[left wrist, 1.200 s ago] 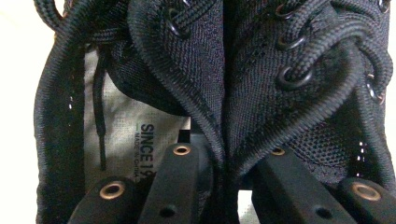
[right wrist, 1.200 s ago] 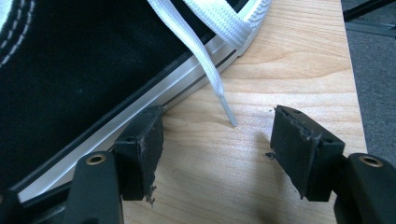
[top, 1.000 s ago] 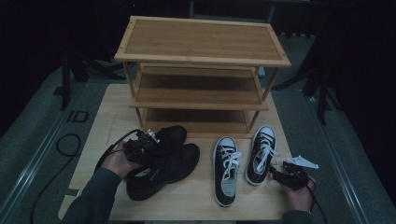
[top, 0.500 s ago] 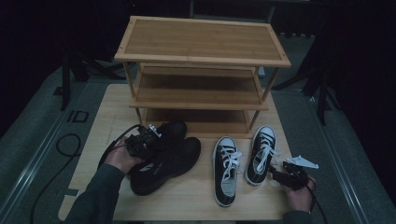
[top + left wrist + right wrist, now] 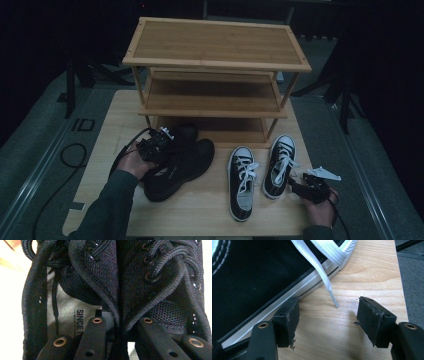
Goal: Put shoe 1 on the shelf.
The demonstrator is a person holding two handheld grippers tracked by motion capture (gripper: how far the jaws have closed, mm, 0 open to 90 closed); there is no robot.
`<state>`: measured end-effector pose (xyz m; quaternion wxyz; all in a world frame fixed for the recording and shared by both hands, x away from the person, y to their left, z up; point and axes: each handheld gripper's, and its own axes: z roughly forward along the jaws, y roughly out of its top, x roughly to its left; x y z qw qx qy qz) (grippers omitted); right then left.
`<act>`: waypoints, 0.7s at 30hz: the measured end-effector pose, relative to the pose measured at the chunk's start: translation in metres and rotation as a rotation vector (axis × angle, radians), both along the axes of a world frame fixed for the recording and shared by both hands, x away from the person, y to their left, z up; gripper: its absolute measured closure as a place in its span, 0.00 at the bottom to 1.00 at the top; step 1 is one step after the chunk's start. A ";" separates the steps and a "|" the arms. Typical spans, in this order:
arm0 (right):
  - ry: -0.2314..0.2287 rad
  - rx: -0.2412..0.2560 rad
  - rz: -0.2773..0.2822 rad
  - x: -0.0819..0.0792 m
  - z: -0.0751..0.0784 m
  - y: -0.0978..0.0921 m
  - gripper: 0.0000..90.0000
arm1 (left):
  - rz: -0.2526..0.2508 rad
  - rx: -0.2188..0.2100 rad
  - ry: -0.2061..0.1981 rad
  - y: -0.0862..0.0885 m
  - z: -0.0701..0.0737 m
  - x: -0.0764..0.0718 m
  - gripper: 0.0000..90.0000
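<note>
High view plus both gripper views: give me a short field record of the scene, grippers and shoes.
table: wooden top
rack: three-tier wooden shoe rack at the far side of the table
black shoes: pair at front left, side by side
sneakers: black and white pair, front right, white laces
left gripper: jaws shut on the black shoes, pinching their two adjoining collars
right gripper: jaws open, low over the table beside a sneaker, lace tip between them
</note>
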<state>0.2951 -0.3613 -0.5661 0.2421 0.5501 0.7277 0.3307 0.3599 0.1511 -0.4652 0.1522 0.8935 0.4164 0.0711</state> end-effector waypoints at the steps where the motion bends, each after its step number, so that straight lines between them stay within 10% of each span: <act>1: 0.000 0.000 0.000 0.000 0.000 0.000 0.38 | 0.000 0.000 0.000 0.000 0.000 0.000 0.92; 21: 0.000 -0.002 -0.001 0.000 0.000 0.000 0.38 | 0.043 -0.026 -0.016 -0.014 0.003 0.018 0.92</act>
